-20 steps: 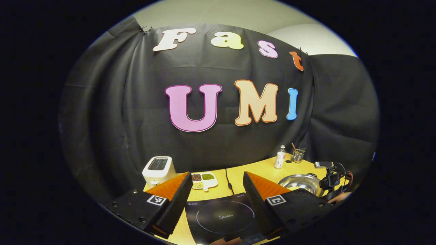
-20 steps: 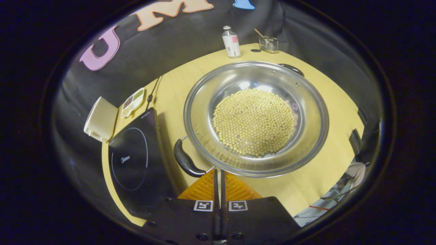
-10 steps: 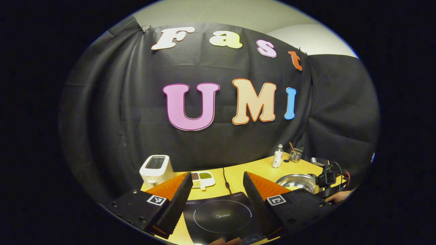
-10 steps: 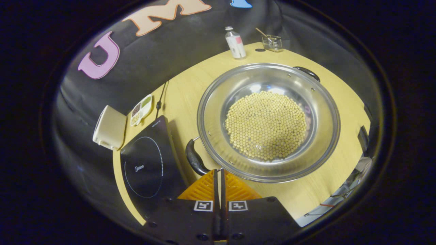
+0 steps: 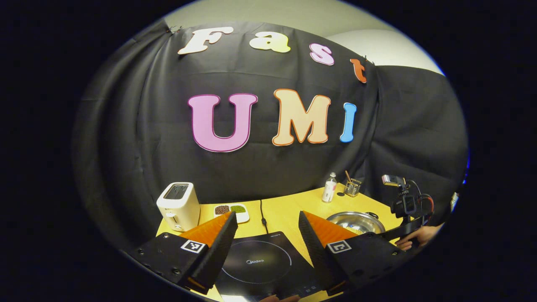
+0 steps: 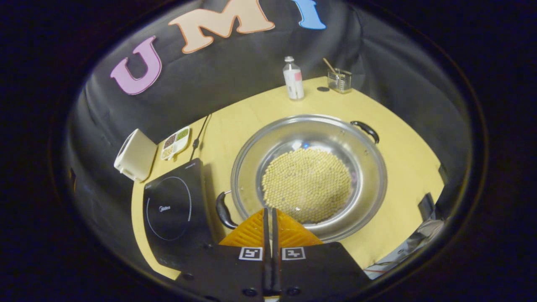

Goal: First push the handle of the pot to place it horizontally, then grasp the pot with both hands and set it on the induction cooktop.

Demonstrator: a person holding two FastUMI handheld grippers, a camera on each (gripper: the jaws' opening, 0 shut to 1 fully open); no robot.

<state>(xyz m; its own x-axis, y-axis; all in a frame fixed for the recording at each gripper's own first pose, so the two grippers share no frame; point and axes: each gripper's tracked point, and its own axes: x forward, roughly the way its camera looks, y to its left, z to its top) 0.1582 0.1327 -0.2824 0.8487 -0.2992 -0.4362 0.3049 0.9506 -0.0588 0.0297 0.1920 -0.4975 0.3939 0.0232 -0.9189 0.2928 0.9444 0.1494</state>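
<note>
Yellow table [image 6: 260,113] against black cloth wall; pot [image 6: 308,176] of beans sits right of the cooktop [image 6: 172,209]. My left gripper [image 5: 266,222] gapes wide and empty above the cooktop; my right gripper [image 6: 268,216] is closed tight, empty, tips over the pot rim beside its near handle [image 6: 222,209].

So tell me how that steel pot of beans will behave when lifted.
The pot is wide, shallow and holds a bed of beans, so it is probably heavy; tilted, the load may slide. Its polished steel looks slippery, so grip the handles.
</note>
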